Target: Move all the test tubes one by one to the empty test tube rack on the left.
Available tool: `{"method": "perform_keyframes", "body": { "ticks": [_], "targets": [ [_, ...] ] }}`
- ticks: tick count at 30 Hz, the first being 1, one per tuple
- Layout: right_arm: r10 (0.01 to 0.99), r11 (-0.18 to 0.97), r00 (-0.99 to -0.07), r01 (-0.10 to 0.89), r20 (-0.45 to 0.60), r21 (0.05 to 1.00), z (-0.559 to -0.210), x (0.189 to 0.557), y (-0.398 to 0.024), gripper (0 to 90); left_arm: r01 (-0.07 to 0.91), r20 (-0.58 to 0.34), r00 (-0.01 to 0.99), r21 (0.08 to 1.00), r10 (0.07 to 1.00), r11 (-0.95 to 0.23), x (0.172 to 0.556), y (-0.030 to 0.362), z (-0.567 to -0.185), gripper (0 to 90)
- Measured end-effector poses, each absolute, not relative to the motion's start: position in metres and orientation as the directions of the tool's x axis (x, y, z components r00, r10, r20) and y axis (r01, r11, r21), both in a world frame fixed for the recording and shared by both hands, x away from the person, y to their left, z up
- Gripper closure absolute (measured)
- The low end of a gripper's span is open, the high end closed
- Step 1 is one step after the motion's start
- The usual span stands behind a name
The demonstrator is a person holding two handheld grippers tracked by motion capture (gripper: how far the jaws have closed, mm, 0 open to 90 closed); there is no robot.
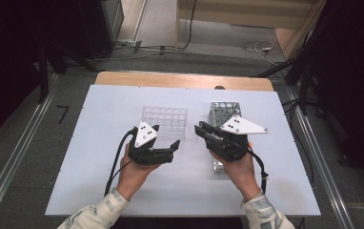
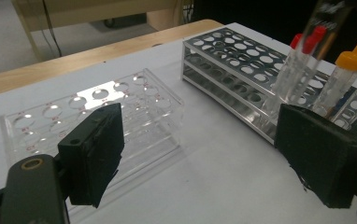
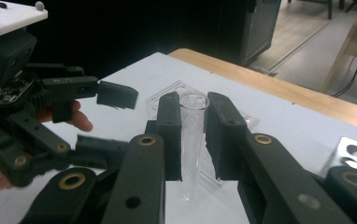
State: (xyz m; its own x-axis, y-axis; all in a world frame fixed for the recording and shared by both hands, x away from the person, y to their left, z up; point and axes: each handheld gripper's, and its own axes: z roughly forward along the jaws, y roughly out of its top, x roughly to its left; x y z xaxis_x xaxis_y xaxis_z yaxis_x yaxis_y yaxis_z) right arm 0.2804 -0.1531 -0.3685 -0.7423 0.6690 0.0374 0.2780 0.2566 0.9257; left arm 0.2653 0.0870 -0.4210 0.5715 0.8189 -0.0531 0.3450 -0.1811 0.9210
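Observation:
My right gripper [image 3: 194, 100] is shut on a clear uncapped test tube [image 3: 191, 140] that stands upright between its pads. In the high view the right gripper [image 1: 200, 128] points left, between the clear plastic rack [image 1: 165, 119] and the metal rack [image 1: 225, 112]. My left gripper [image 1: 166, 137] hovers just in front of the clear rack, open, with nothing between its jaws. Seen from the right gripper, the left gripper [image 3: 116, 119] is close by on the left. The left gripper [image 2: 204, 140] faces both racks: the clear rack [image 2: 74, 112] stands empty and the metal rack [image 2: 232, 56] holds tubes.
Red-capped tubes [image 2: 307, 39] and orange-capped tubes [image 2: 352, 60] stand at the near end of the metal rack. The white mat [image 1: 104, 171] covers a wooden table [image 1: 180, 78]. Cables trail from both grippers toward the person's arms.

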Motion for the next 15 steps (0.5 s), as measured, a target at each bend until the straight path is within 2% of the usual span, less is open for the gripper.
{"method": "perform_keyframes", "body": {
  "ticks": [5, 8, 15],
  "targets": [
    [0.661, 0.268, -0.748, 0.307, 0.057, 0.913, -0.377, 0.291, -0.134, 73.8, 0.32, -0.025, 0.596, 0.924, 0.803, -0.209, 0.266, 0.081, -0.422, 23.1],
    [0.651, 0.275, -0.756, 0.311, 0.061, 0.91, -0.381, 0.295, -0.125, 73.8, 0.336, -0.042, 0.604, 0.919, 0.796, -0.206, 0.269, 0.081, -0.423, 27.2],
    [0.645, 0.293, -0.762, 0.318, 0.059, 0.902, -0.385, 0.298, -0.111, 73.8, 0.32, -0.05, 0.628, 0.926, 0.777, -0.199, 0.272, 0.077, -0.421, 49.2]
  ]
}}
